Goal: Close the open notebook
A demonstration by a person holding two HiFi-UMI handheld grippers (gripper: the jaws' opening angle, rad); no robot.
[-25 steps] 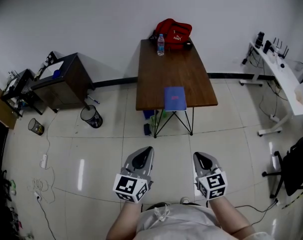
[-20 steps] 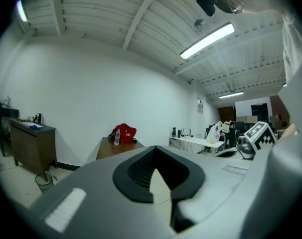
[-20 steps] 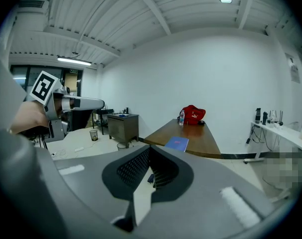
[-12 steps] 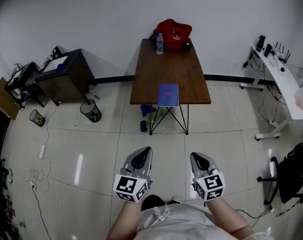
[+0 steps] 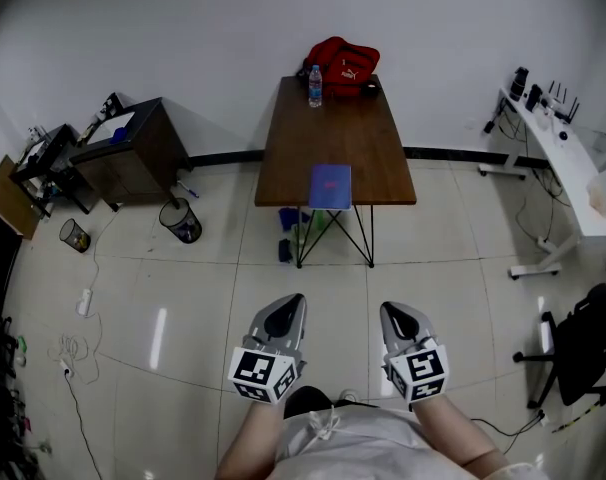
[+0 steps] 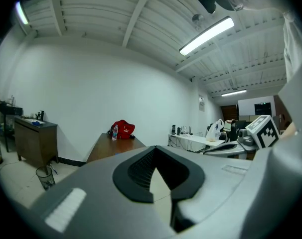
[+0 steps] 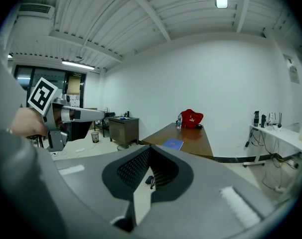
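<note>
Notebook lies flat at near edge of tabletop, blue cover up, looks shut; too far to be sure. Left gripper and right gripper: fingers together, empty, well apart from it.

The head view looks steeply down from well back of the wooden table, off its near end. Both gripper views sit low, facing it almost level from that side. All share its top; the head and right gripper views also share the blue notebook at its near edge.
</note>
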